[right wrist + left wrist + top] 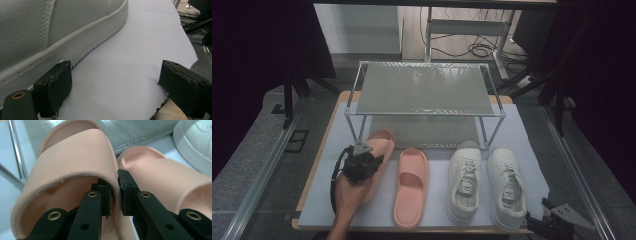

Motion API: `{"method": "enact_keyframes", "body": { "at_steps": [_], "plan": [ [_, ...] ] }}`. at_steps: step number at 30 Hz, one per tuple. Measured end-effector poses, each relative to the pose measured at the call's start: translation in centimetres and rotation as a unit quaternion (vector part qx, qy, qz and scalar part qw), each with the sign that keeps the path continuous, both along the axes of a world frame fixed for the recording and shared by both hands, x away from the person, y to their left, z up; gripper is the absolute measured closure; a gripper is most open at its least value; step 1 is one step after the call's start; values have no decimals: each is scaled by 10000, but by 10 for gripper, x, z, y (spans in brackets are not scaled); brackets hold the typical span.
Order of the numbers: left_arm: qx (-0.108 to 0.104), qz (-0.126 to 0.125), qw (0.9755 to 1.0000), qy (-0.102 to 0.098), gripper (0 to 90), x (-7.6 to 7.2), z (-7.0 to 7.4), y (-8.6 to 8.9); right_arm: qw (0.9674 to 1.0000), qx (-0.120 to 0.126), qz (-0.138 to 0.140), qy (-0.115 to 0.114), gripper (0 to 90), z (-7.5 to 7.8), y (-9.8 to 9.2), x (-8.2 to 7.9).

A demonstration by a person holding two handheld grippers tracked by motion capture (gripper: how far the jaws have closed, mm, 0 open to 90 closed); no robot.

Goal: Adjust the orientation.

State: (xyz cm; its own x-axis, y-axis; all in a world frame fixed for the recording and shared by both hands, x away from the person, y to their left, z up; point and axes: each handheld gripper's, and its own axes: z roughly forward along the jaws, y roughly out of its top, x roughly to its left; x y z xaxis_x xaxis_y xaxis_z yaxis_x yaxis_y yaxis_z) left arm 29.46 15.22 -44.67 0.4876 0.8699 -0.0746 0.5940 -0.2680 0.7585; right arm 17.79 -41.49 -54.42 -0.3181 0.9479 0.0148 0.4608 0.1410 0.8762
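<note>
My left fingers (113, 192) pinch the left pink slide's (379, 150) strap; my right fingers (112, 92) gape idle. The rack (427, 90) holds no shoes yet.

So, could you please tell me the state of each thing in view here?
Left gripper: shut on the left slipper's strap.
Left slipper: toe under the rack, strap edge between the jaws.
Right slipper: flat on the mat, untouched.
White sneakers: side by side, upright.
Right gripper: open, holding nothing.
Rack: shelves bare.
</note>
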Motion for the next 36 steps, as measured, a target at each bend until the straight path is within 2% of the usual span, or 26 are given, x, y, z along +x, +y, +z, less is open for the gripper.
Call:
{"method": "enact_keyframes", "body": {
  "at_steps": [10, 21, 29, 36],
  "plan": [
    [77, 210, 9997, -111, 795, 24, -4, -18, 10000, -3, 3, 3, 116, 0, 0, 0],
    [158, 460, 9983, -319, 794, 52, -7, -34, 10000, -4, 5, 6, 116, 0, 0, 0],
    [365, 687, 9958, -481, 793, 73, -13, -44, 10000, -7, 10, 13, 117, 0, 0, 0],
    [597, 765, 9938, -552, 788, 87, -23, -50, 10000, -12, 13, 9, 117, 0, 0, 0]
  ]
}}
